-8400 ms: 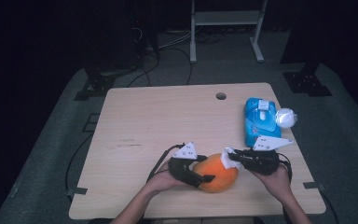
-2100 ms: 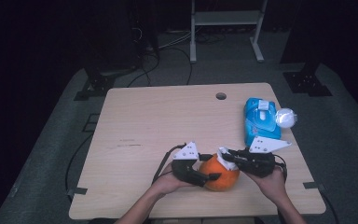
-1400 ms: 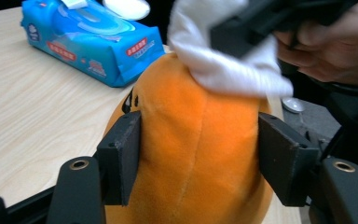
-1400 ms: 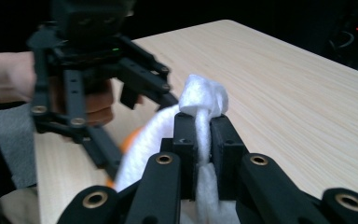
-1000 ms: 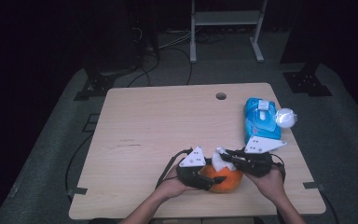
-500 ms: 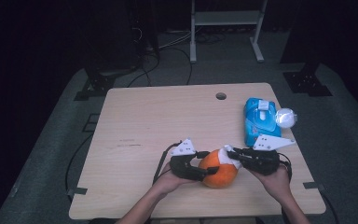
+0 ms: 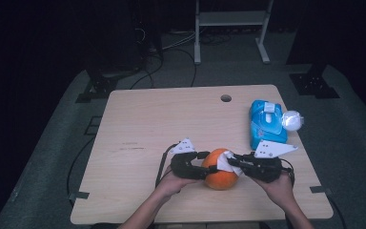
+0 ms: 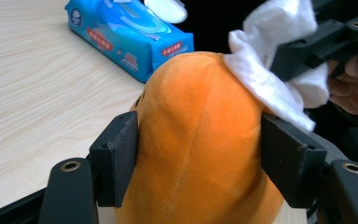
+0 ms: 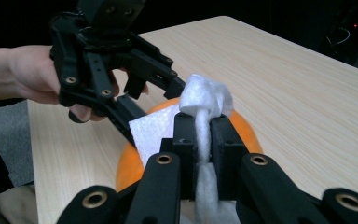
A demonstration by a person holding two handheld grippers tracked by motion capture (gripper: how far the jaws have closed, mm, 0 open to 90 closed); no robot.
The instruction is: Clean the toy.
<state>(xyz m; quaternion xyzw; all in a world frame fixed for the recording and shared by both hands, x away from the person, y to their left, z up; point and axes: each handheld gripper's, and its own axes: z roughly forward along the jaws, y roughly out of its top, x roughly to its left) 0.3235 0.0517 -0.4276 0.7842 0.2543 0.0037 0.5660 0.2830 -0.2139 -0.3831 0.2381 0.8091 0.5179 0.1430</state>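
While the left gripper (image 8: 200,154), its jaws just eased wider, brackets the orange plush (image 8: 200,140) at the surface's (image 7: 162,119) near edge, the right gripper (image 9: 204,135), clamped on a wipe (image 9: 203,100), wipes its top; next: reach the far side.

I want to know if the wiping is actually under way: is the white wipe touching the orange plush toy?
Touching. In the left gripper view the white wipe lies pressed on the orange plush toy, with no gap.
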